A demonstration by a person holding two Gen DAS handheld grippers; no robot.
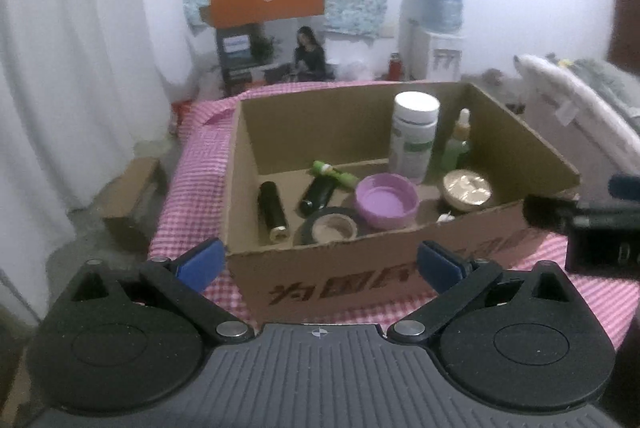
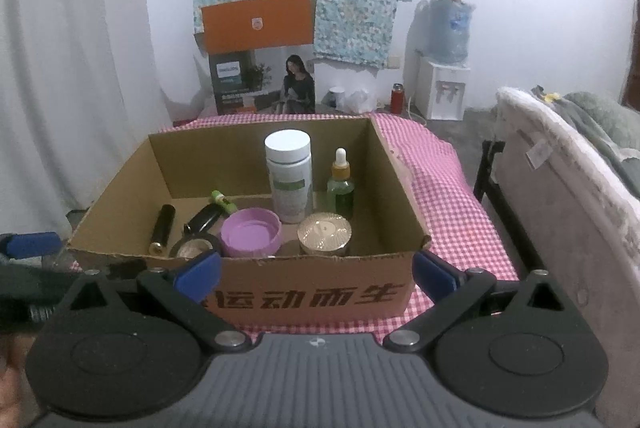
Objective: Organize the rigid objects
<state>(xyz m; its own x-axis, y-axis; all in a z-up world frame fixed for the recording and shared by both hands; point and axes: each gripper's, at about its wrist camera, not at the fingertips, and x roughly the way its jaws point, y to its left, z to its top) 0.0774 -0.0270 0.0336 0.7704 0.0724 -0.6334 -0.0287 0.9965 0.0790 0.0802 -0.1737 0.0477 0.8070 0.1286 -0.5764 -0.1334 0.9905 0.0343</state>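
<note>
Both tongs stood wide with nothing between their blue pads, the left gripper (image 1: 320, 264) and the right gripper (image 2: 316, 272) each held just short of the cardboard box's (image 2: 312, 298) printed front wall. Inside the box stood a white-capped bottle (image 2: 289, 179) and a green dropper bottle (image 2: 340, 183), with a purple lid (image 2: 251, 238), a gold-topped jar (image 2: 324, 234), a tape roll (image 2: 196, 248) and two dark tubes (image 2: 163, 228) lying in front of them. The box sat on a pink checked cloth (image 2: 448, 195), and a water dispenser (image 2: 444, 67) stood by the far wall.
</note>
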